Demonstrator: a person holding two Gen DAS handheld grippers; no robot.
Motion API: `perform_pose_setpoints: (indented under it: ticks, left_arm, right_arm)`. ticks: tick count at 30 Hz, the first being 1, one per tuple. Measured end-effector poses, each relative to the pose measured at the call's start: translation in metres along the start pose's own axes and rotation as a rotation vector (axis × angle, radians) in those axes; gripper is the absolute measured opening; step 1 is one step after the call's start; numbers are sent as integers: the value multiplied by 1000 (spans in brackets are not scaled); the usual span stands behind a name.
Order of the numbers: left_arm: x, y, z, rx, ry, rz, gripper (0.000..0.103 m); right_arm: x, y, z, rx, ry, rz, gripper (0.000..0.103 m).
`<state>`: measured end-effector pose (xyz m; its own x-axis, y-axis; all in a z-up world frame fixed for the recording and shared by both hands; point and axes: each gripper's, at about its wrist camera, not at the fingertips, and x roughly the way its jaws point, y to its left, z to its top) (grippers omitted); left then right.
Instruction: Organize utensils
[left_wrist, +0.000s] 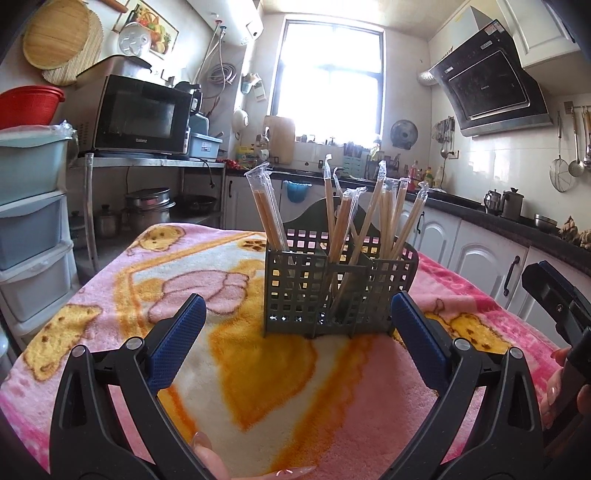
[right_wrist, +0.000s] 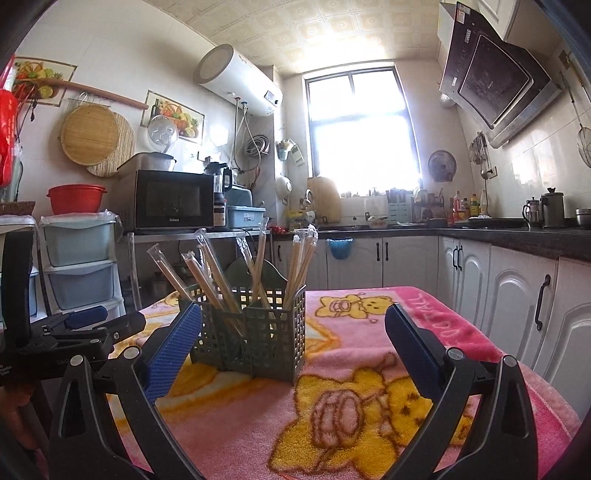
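A grey-green perforated utensil holder (left_wrist: 334, 291) (right_wrist: 255, 332) with three compartments stands upright on the pink cartoon blanket (left_wrist: 280, 387) (right_wrist: 332, 424). Several pairs of wooden chopsticks in clear plastic sleeves (left_wrist: 269, 210) (right_wrist: 218, 273) lean in all its compartments. My left gripper (left_wrist: 297, 314) is open just in front of the holder, with nothing between its blue pads (left_wrist: 177, 339). My right gripper (right_wrist: 290, 325) is open too, empty, with the holder ahead and a little to its left. The right gripper's body (left_wrist: 557, 306) shows at the right edge of the left wrist view, and the left gripper (right_wrist: 85, 325) shows at the left of the right wrist view.
Stacked plastic drawers (left_wrist: 33, 221) (right_wrist: 81, 266) stand left of the table, with a microwave (left_wrist: 142, 116) (right_wrist: 173, 199) on a metal shelf behind. White cabinets under a dark counter (right_wrist: 517, 236) run along the right. A person's fingertips (left_wrist: 210, 458) rest at the bottom edge.
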<state>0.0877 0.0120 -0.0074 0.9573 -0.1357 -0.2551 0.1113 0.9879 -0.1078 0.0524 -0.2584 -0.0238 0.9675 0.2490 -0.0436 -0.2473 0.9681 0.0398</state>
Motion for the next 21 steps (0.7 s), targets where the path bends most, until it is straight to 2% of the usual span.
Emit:
perform_pose_setpoints:
  ticks: [21]
  left_arm:
    - [1, 3, 0, -16, 13, 10, 93]
  right_arm:
    - [1, 3, -2, -8, 10, 3, 97]
